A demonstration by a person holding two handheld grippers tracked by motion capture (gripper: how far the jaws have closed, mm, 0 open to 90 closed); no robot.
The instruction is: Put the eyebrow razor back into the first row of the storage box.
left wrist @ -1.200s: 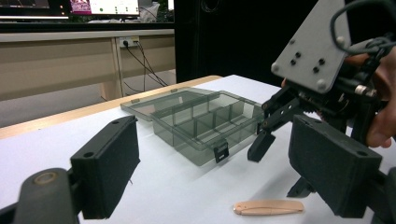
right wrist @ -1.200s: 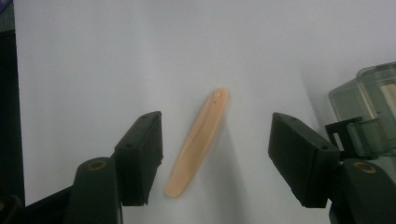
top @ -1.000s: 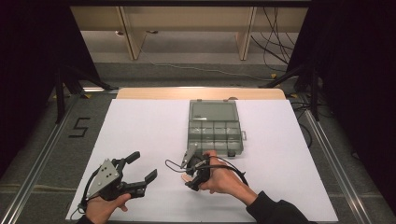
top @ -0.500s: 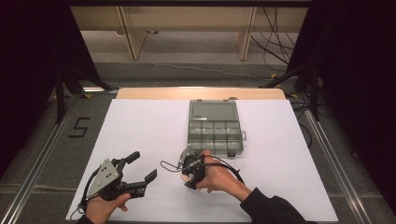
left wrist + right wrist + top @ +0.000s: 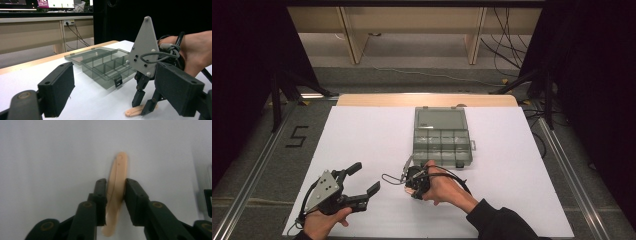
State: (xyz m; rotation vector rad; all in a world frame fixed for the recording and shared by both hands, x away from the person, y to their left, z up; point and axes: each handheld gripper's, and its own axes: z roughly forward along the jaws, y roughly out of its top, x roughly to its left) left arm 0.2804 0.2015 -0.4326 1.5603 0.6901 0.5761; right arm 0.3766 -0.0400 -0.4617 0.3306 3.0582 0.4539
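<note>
Lying flat on the white worktop point(image 5: 362, 135), the tan stick point(image 5: 116, 192) just got pinched by the right claw point(image 5: 115, 195), jaws closing onto it. Open plastic organizer box point(image 5: 441, 142) sits right behind. Left claw point(image 5: 362, 181) waits nearby, spread wide, holding nothing.

High view above table point(image 5: 362, 130) looking forward-down, gripper views low and close, sharing the organizer box point(image 5: 442, 136).

Your slim, pale peach strip point(image 5: 116, 192) lies flat on the white surface point(image 5: 362, 135), at six o'clock from the clear organizer box point(image 5: 442, 137), clamped edgewise.
</note>
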